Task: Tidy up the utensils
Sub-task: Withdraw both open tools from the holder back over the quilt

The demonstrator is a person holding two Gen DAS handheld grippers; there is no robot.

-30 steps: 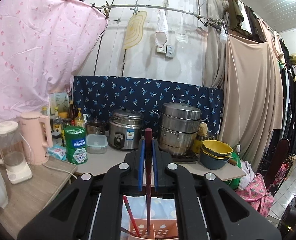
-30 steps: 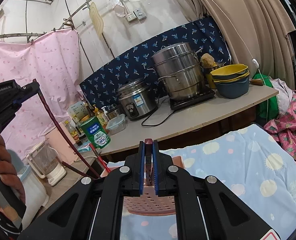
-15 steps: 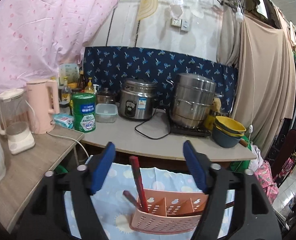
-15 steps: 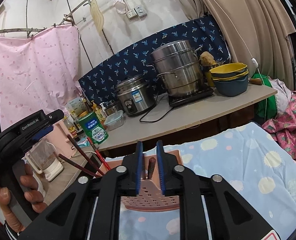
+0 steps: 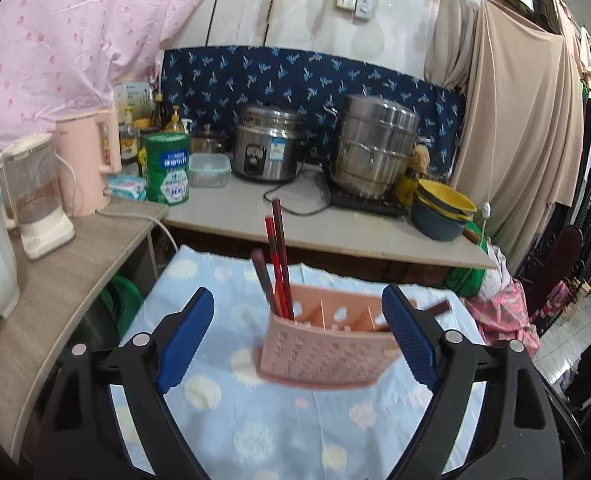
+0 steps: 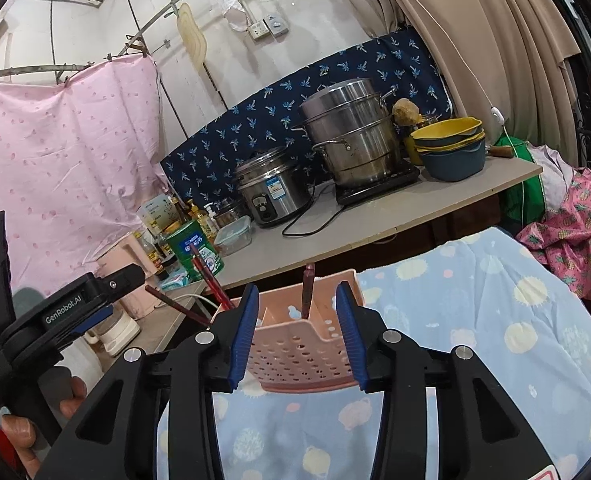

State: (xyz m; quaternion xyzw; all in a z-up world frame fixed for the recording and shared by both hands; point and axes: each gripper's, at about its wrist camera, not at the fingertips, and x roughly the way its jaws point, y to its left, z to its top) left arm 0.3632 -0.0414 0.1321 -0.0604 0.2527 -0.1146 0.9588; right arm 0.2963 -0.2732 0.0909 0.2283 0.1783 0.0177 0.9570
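Note:
A pink perforated utensil holder (image 5: 327,350) stands on the blue spotted cloth (image 5: 215,408); it also shows in the right wrist view (image 6: 299,344). Dark red chopsticks (image 5: 277,256) stand in its left compartment. One dark chopstick (image 6: 307,290) stands in a right compartment, and its tip (image 5: 435,308) pokes out past the right finger in the left wrist view. My left gripper (image 5: 295,344) is open and empty, in front of the holder. My right gripper (image 6: 297,334) is open and empty, its fingers on either side of the holder's end. The left gripper also shows at the left of the right wrist view (image 6: 71,312).
Behind the cloth runs a counter (image 5: 335,232) with a rice cooker (image 5: 265,148), a steel steamer pot (image 5: 373,144), stacked bowls (image 5: 443,208) and a green tin (image 5: 167,168). A side shelf at left holds a pink kettle (image 5: 89,160) and a blender (image 5: 35,192).
Both grippers have opened and let go of their chopsticks, which now stand in the holder. Both have drawn back from the holder.

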